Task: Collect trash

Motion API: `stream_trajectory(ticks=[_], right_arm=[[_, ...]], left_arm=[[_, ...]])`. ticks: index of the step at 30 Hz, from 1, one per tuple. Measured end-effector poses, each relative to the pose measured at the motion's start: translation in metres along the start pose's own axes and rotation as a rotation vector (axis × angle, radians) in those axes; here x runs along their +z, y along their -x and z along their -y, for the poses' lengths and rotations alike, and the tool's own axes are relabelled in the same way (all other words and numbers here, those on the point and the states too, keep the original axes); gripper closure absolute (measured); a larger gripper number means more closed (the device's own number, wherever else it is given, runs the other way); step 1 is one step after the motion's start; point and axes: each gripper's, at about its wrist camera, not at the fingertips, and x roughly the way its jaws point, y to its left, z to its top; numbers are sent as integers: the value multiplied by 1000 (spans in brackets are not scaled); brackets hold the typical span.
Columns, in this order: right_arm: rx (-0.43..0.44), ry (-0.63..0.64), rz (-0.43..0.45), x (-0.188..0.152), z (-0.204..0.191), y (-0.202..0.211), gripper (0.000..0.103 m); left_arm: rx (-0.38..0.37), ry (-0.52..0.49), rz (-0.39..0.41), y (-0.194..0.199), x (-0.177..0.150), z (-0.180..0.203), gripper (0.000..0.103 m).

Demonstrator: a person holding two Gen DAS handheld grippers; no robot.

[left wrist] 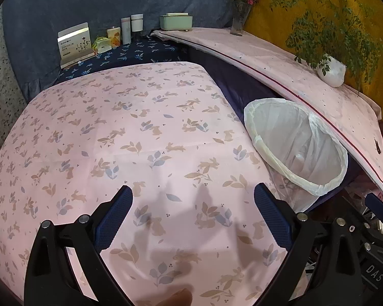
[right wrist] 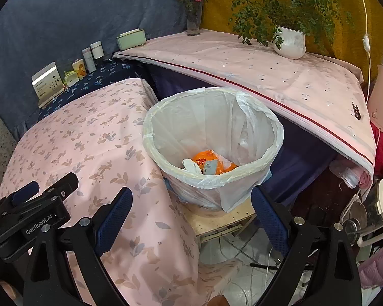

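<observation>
A round bin (right wrist: pixel 191 122) lined with a white plastic bag stands on a small wooden stool (right wrist: pixel 217 219) beside the pink rabbit-print tablecloth (right wrist: pixel 84 137). Inside lie an orange wrapper (right wrist: pixel 204 159) and white scraps (right wrist: pixel 191 165). My right gripper (right wrist: pixel 191 192) hangs open just short of the bin's near rim, with nothing between its fingers. My left gripper (left wrist: pixel 193 191) is open over the bare pink cloth (left wrist: pixel 140 132), also holding nothing; the bin (left wrist: pixel 280 130) is to its right. The left gripper's body (right wrist: pixel 33 204) shows at the left edge of the right wrist view.
A raised pink-covered shelf (right wrist: pixel 242 68) runs behind the bin, carrying a potted plant (right wrist: pixel 289 42) and a flower vase (right wrist: pixel 193 23). A card box (left wrist: pixel 75 43), bottles (left wrist: pixel 130 28) and a green box (left wrist: pixel 176 21) line the far edge. A kettle (right wrist: pixel 378 209) and cables (right wrist: pixel 242 250) sit low on the right.
</observation>
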Motion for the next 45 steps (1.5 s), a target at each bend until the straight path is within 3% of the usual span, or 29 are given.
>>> stream_trajectory(ticks=[45], right_arm=[[-37, -3, 39, -12, -4, 4, 13]], left_arm=[[34, -50, 39, 4, -3, 8, 11]])
